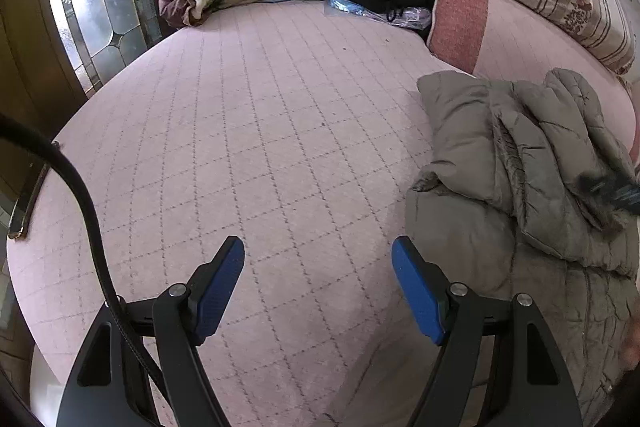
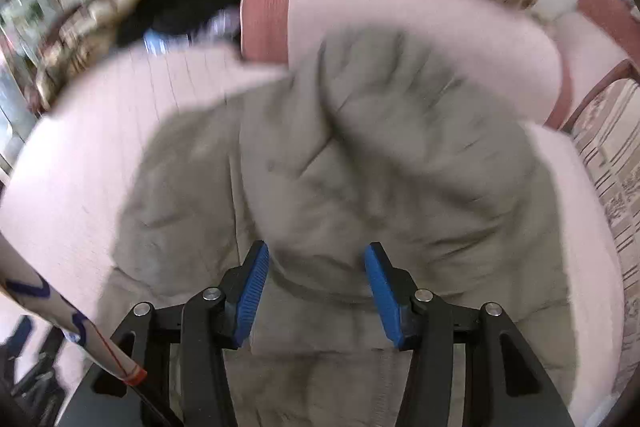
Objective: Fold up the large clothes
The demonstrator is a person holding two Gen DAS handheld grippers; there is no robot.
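Mid-fold on grey jacket (image 2: 340,167): my right gripper (image 2: 316,291) half-open, left gripper (image 1: 318,287) wide, both empty; next I pinch its bunched edge.

The left gripper (image 1: 318,285) pointed steeply downward, its two blue pads (image 1: 220,287) spread wide with nothing between them, the left finger leaning toward 1 o'clock and the right toward 11 o'clock in its own view. The right gripper (image 2: 316,293) also pointed steeply down, its jaws set partly apart, narrower than the left pair, the blue pads (image 2: 252,293) not pressing on anything that could be made out; its view was smeared by motion blur. In the left wrist view a dark blurred part of the right gripper showed at the 3 o'clock edge.
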